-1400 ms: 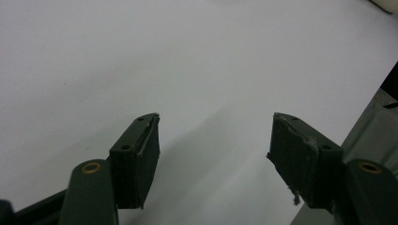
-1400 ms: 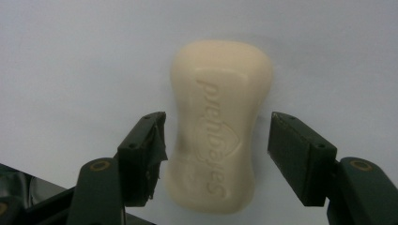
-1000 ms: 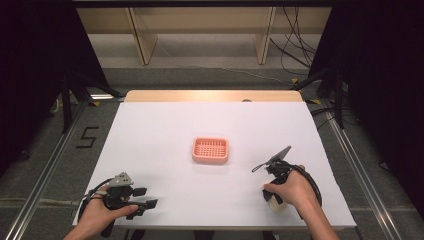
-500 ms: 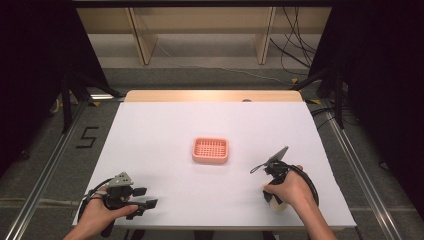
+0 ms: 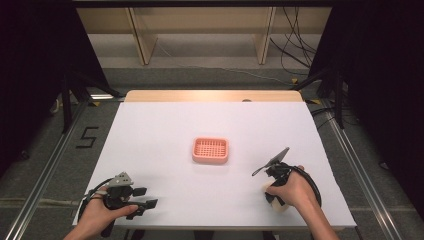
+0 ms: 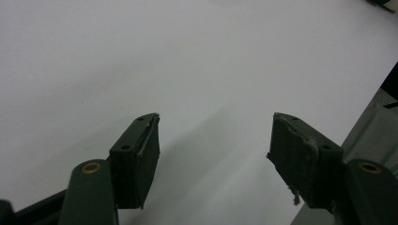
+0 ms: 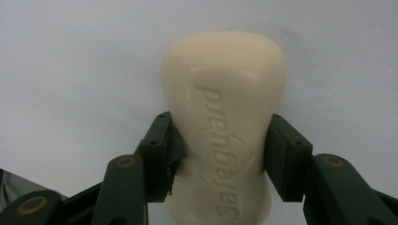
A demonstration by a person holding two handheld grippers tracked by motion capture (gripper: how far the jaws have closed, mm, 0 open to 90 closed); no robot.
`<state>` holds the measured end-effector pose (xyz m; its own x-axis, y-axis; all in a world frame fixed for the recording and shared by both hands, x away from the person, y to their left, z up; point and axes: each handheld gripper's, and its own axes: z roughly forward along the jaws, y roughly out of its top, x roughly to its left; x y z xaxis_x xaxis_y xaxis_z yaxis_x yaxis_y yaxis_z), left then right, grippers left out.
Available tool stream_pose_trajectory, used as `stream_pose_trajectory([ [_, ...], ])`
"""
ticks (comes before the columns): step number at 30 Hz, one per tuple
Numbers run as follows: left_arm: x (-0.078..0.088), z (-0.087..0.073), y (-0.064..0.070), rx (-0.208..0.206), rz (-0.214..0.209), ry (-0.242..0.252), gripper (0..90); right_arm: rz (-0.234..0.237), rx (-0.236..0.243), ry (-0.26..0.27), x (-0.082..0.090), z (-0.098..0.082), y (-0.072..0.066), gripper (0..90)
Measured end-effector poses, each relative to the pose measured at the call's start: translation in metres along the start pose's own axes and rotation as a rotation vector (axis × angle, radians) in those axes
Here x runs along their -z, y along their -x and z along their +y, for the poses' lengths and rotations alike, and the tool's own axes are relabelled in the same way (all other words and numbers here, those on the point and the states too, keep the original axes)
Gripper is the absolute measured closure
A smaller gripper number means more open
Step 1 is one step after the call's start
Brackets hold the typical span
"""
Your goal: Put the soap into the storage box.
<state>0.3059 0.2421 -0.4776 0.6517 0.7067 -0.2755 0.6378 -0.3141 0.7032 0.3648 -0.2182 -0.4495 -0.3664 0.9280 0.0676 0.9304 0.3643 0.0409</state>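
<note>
Gripping the soap bar [image 7: 224, 126] at its narrowed waist, my right gripper [image 7: 220, 140] has both jaws pressed to its sides, low at the near right of the white counter [image 5: 165, 125]. My left gripper [image 6: 213, 140] rests near left, jaws wide apart and empty. I judge the pink soap dish [image 5: 210, 150] at centre the destination: keep the squeeze even, since the bar looks slippery, and carry it level.

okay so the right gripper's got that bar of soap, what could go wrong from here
The soap bar is smooth and curved, and the right gripper pinches only its narrow waist, so it may squirt out or twist. The pink soap dish is small and light, so a clumsy placement could push it or miss it. The left gripper is open and far away, unable to steady the dish.
</note>
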Motion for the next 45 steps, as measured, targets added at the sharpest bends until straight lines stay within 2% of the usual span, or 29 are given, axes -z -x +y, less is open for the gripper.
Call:
stream_pose_trajectory([
  [5, 0.000, 0.000, -0.001, -0.009, 0.002, -0.010, 33.1, -0.004, 0.004, 0.009, 0.008, -0.002, -0.001, 50.5],
  [6, 0.000, 0.000, 0.000, 0.001, 0.000, -0.012, 33.1, 0.007, 0.022, 0.023, 0.009, -0.002, 0.000, 50.5],
  [7, 0.000, 0.000, 0.000, -0.006, 0.003, -0.010, 33.1, -0.014, 0.029, 0.021, 0.011, -0.003, -0.001, 50.5],
  [8, 0.000, 0.000, 0.000, -0.006, 0.003, -0.010, 33.1, -0.014, 0.029, 0.021, 0.011, -0.003, -0.001, 50.5],
  [10, 0.000, 0.000, 0.000, -0.002, 0.002, -0.004, 33.1, 0.012, 0.067, 0.024, 0.015, -0.002, 0.000, 50.5],
  [11, 0.000, 0.000, 0.000, 0.000, 0.001, -0.003, 33.1, 0.016, 0.066, 0.025, 0.015, -0.002, -0.001, 50.6],
  [12, 0.000, 0.000, 0.000, 0.000, 0.000, -0.002, 33.1, -0.031, 0.080, 0.051, 0.015, -0.002, -0.002, 50.5],
  [15, 0.000, 0.000, 0.000, 0.001, 0.001, -0.005, 33.1, -0.035, 0.140, 0.058, 0.017, -0.001, -0.001, 50.5],
  [17, 0.000, 0.000, -0.001, 0.000, 0.001, -0.006, 33.1, -0.037, 0.144, 0.047, 0.018, 0.001, -0.003, 50.5],
  [18, 0.000, 0.000, -0.001, 0.000, 0.002, -0.005, 33.1, -0.034, 0.228, 0.081, 0.021, 0.002, -0.001, 50.5],
  [19, 0.000, 0.000, 0.000, 0.002, 0.001, -0.003, 33.1, -0.028, 0.206, 0.113, 0.020, 0.001, -0.002, 50.5],
  [20, 0.000, 0.000, 0.000, 0.002, 0.001, -0.005, 33.1, -0.006, 0.236, 0.110, 0.022, 0.002, -0.001, 50.5],
  [21, 0.000, 0.000, 0.000, 0.002, 0.001, -0.005, 33.1, -0.006, 0.236, 0.110, 0.022, 0.002, -0.001, 50.5],
  [22, 0.000, 0.000, -0.001, 0.002, 0.001, -0.005, 33.1, -0.007, 0.247, 0.136, 0.022, 0.003, -0.001, 50.5],
  [23, 0.000, 0.000, -0.001, 0.001, 0.001, -0.006, 33.1, -0.010, 0.280, 0.147, 0.025, 0.004, 0.001, 50.6],
  [25, 0.000, 0.000, -0.001, 0.001, 0.001, -0.006, 33.1, -0.008, 0.291, 0.158, 0.025, 0.004, 0.002, 50.5],
  [26, 0.000, 0.000, -0.001, 0.003, 0.003, -0.006, 33.1, -0.013, 0.315, 0.198, 0.026, 0.005, 0.004, 50.5],
  [28, 0.000, 0.000, -0.001, 0.002, 0.003, -0.005, 33.1, -0.007, 0.296, 0.213, 0.027, 0.005, 0.005, 50.5],
  [30, 0.000, 0.000, -0.001, 0.002, 0.003, -0.005, 33.1, -0.010, 0.301, 0.221, 0.027, 0.005, 0.006, 50.5],
  [33, 0.000, 0.000, -0.001, 0.003, 0.004, -0.006, 33.1, -0.013, 0.327, 0.218, 0.027, 0.006, 0.005, 50.5],
  [34, 0.000, 0.000, -0.001, 0.002, 0.004, -0.008, 33.1, -0.024, 0.343, 0.245, 0.025, 0.005, 0.003, 50.5],
  [37, 0.001, 0.000, -0.002, -0.013, 0.007, -0.022, 33.1, -0.034, 0.383, 0.254, 0.025, 0.007, 0.004, 50.5],
  [39, 0.001, 0.000, -0.002, -0.014, 0.006, -0.023, 33.1, -0.031, 0.375, 0.258, 0.025, 0.007, 0.003, 50.5],
  [40, 0.001, 0.000, -0.002, -0.009, 0.004, -0.019, 33.1, -0.045, 0.394, 0.261, 0.025, 0.008, 0.003, 50.6],
  [41, 0.001, 0.000, -0.002, -0.009, 0.004, -0.019, 33.1, -0.042, 0.383, 0.261, 0.025, 0.008, 0.002, 50.5],
  [42, 0.001, 0.000, -0.001, 0.002, 0.004, -0.007, 33.1, -0.052, 0.421, 0.272, 0.025, 0.010, 0.004, 50.5],
  [45, 0.001, 0.000, -0.002, -0.011, 0.005, -0.020, 33.1, -0.056, 0.416, 0.274, 0.026, 0.011, 0.002, 50.5],
])
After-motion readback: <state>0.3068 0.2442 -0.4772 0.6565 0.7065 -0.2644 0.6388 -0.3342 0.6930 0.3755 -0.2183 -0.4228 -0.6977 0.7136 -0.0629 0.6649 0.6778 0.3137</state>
